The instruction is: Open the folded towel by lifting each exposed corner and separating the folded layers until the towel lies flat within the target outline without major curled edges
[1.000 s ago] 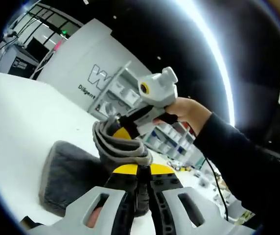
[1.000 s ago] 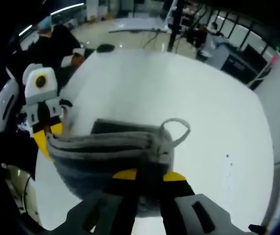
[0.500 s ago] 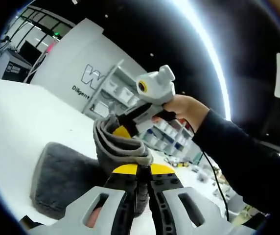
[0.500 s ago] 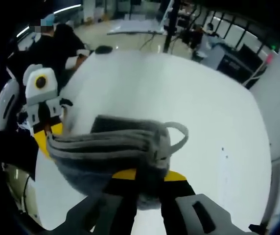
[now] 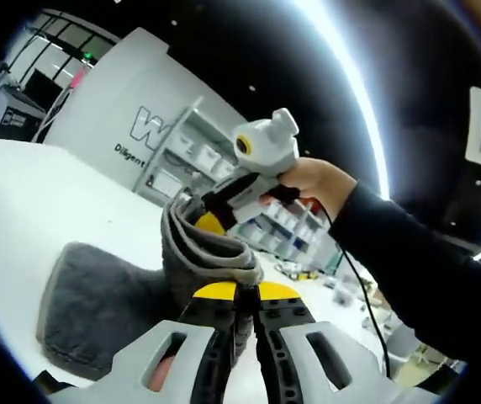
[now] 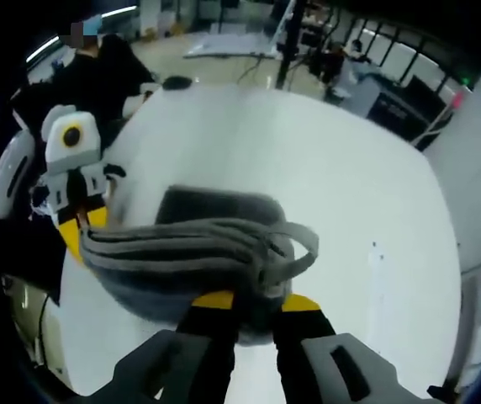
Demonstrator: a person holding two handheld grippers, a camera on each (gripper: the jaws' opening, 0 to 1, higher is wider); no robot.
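A grey folded towel (image 5: pixel 97 299) is held up off the white table (image 5: pixel 22 194), its lower part still drooping toward the surface. My left gripper (image 5: pixel 242 296) is shut on one edge of it, layers bunched above its yellow tips. In the left gripper view the right gripper (image 5: pixel 209 220) comes in from the right, held by a hand (image 5: pixel 316 181), and pinches the far end of the same edge. In the right gripper view the towel (image 6: pixel 182 252) stretches as a stacked band with a hanging loop (image 6: pixel 295 252); my right gripper (image 6: pixel 253 300) is shut on it, the left gripper (image 6: pixel 76 220) at its far end.
The table (image 6: pixel 308 168) is wide and white, its edge curving at the left. A person in dark clothes (image 6: pixel 97 76) stands beyond it. Shelving (image 5: pixel 182 160) and a white wall panel with lettering (image 5: pixel 131 101) rise behind the table.
Both grippers have risen a little with the towel; the band between them looks slightly longer and the hanging part has shifted lower in the left gripper view.
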